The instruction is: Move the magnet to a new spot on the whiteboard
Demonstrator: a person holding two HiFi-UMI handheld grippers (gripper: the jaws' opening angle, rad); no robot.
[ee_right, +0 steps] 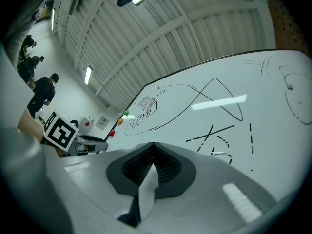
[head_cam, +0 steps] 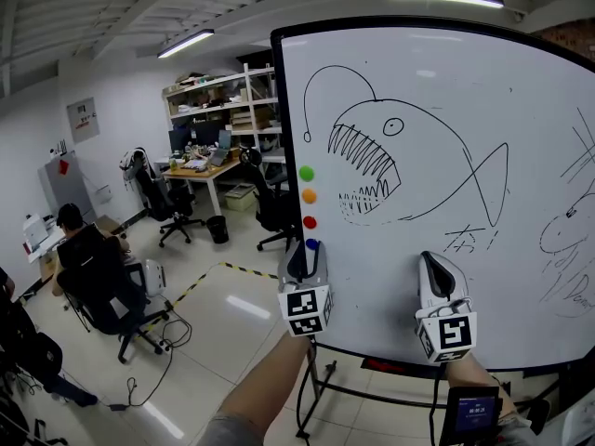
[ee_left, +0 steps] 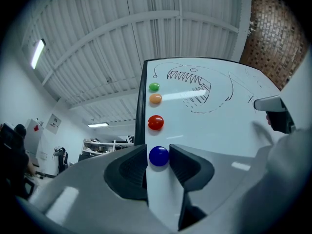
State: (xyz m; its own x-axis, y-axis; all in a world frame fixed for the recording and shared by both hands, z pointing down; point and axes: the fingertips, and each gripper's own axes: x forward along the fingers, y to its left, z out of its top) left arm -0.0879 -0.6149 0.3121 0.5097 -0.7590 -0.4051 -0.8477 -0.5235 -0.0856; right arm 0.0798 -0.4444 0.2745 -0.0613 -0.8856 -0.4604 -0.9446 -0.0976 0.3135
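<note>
Pale floor tiles fill the left part of the head view, where a person in dark clothes sits on an office chair and a shelf stands at the far wall. To the right of this stands the whiteboard on its frame. Near its left edge four round magnets sit in one vertical row: the green magnet on top, then the orange magnet, the red magnet and, lowest, the blue magnet. The left gripper is held up against the board at this lowest one. In the left gripper view its jaws stand apart, one at each side of the blue magnet and very close to it, but a thin gap shows and they do not squeeze it; the magnet sits flat on the board. Further right is a black fish drawing with many teeth. Below it the right gripper points at the board with its jaws closed fully together and nothing between them.
</note>
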